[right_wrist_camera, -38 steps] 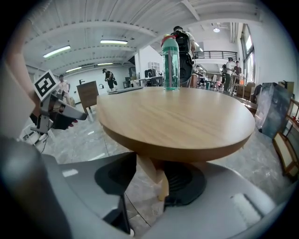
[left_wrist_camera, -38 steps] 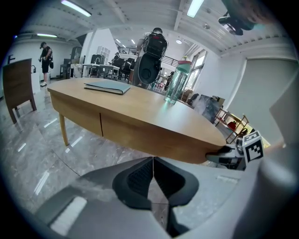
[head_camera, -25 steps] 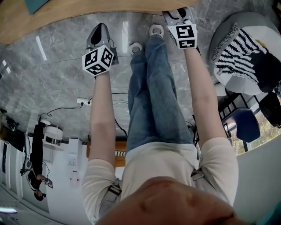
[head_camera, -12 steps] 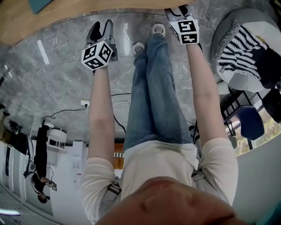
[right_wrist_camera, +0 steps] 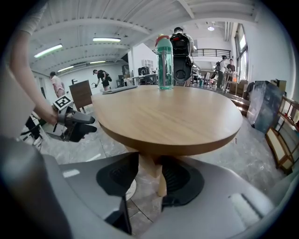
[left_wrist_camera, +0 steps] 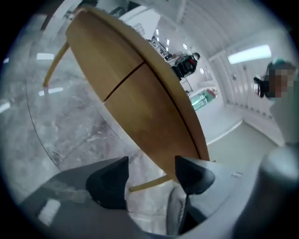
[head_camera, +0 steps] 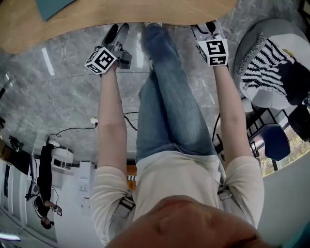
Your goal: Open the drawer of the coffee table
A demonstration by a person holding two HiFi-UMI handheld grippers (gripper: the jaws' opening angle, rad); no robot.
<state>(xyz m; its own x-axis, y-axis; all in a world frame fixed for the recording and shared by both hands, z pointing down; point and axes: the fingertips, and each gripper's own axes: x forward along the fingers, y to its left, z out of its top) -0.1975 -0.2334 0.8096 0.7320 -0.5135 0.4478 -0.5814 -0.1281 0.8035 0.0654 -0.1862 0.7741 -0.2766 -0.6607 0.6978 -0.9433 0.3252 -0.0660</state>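
Open marble floor (head_camera: pixel 63 92) leaves both arms room round the coffee table (head_camera: pixel 121 14), curved rim just ahead. Drawer seam (left_wrist_camera: pixel 124 82) sits flush in the side band: drawer shut, pull not begun. Left gripper (head_camera: pixel 118 34), jaws just opened w/ nothing btwn, near rim; right gripper (head_camera: pixel 208 28) gapes empty.

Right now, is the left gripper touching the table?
Apart. The right gripper view shows floor between left gripper and table. Its jaws have just been opening, empty.

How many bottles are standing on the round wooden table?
1. A green bottle stands upright near the far edge of the table, in the right gripper view. That view shows nearly the whole top, so none is likely hidden.
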